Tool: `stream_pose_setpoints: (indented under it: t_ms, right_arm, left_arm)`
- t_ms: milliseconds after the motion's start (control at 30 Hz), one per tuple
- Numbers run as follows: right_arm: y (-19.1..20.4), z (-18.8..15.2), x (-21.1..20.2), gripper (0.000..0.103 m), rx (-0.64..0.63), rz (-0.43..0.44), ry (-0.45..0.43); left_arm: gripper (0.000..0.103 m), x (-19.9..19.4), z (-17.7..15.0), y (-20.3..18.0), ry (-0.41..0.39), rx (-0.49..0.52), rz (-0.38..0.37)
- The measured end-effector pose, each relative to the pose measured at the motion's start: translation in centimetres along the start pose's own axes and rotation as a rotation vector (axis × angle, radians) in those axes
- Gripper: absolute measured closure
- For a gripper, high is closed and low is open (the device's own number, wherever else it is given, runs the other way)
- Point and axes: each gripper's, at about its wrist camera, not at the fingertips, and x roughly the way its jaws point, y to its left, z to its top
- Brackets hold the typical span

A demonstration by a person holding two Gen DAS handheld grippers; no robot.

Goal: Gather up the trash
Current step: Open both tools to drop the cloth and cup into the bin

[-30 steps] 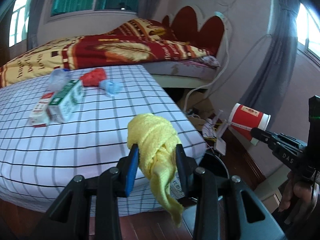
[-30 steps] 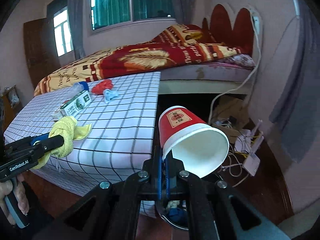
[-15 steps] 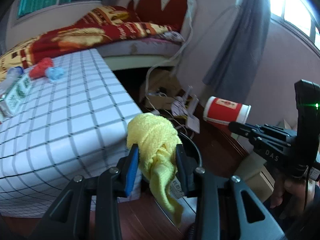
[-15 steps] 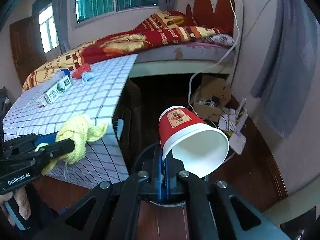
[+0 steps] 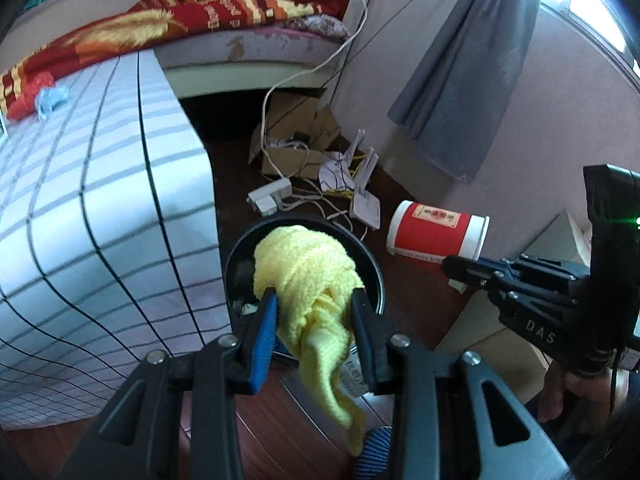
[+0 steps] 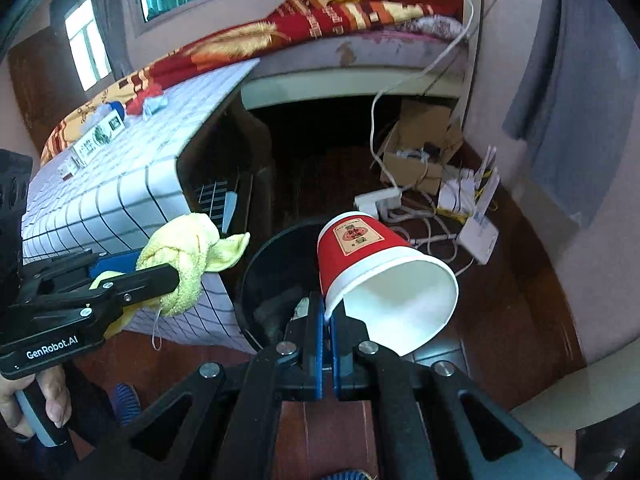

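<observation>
My left gripper (image 5: 314, 300) is shut on a knotted yellow cloth (image 5: 308, 276) and holds it right above a round black trash bin (image 5: 372, 264) on the floor. In the right wrist view the cloth (image 6: 182, 256) hangs left of the bin (image 6: 272, 260). My right gripper (image 6: 328, 312) is shut on the rim of a red paper cup (image 6: 376, 264), tilted with its mouth toward the camera, over the bin's right side. The cup (image 5: 436, 232) also shows in the left wrist view, right of the bin.
A table with a checked cloth (image 5: 100, 200) stands left of the bin, with cartons (image 6: 96, 140) and red and blue scraps (image 6: 150, 100) on it. Power strip, cables and router (image 5: 360, 196) lie on the wooden floor behind. A bed (image 6: 320, 20) stands beyond.
Both grippers have swung away from the table and down toward the floor. The yellow cloth is now over the black bin, and the cup has come over the bin's rim.
</observation>
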Motion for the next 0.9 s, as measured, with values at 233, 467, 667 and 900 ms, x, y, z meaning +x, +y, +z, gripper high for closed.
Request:
stream_pose_setpoints:
  t_ms: [233,467,667,900]
  right_arm:
    - [-0.1,-1.3,3.5,0.1,-0.015,0.041,0.084]
    - [0.2,-2.5,7.6,0.1,-0.059,0.072,0.179]
    - [0.9,-2.6,10.7,0.1,-0.147,0.098,0.243]
    - [-0.1,-3.0,14.4,0.034,-0.203,0.034,0.327]
  left_arm:
    - [0.066,2.8,-1.1,1.3,0.054,-0.057,0.004]
    - [0.066,5.7,-1.4,2.1,0.108,-0.088,-0.004]
    - [0.066,8.8,-1.0,3.5,0.158,-0.13,-0.01]
    - [0.034,10.9,-1.0,3.9,0.185,-0.167,0.005]
